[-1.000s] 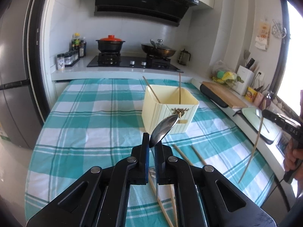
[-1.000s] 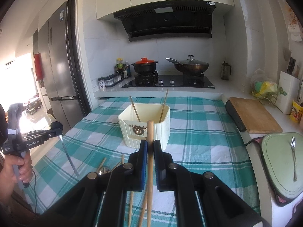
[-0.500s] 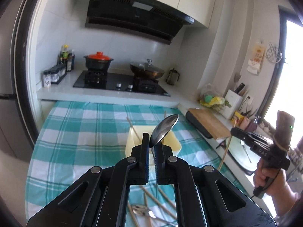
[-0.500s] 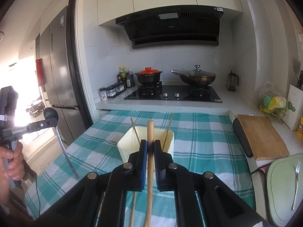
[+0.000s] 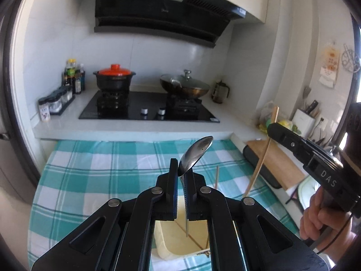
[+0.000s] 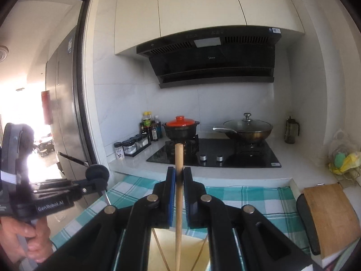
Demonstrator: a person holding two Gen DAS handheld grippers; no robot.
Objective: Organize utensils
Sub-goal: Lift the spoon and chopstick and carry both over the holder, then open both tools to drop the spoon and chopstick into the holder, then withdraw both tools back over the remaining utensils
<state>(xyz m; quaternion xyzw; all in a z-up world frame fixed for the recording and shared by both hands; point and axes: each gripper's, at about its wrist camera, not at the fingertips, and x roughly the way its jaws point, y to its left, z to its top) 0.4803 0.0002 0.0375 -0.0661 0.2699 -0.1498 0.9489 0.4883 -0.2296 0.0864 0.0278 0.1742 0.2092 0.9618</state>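
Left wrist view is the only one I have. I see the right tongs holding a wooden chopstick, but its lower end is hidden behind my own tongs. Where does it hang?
Observer: The right tongs clamp the chopstick upright, and its lower part hangs over the open cream box. The tip runs out of the frame.
Operator: Are other chopsticks in that box?
Observer: Yes, two thin chopsticks lean inside it, spread apart like a V, one on each side of the held one.
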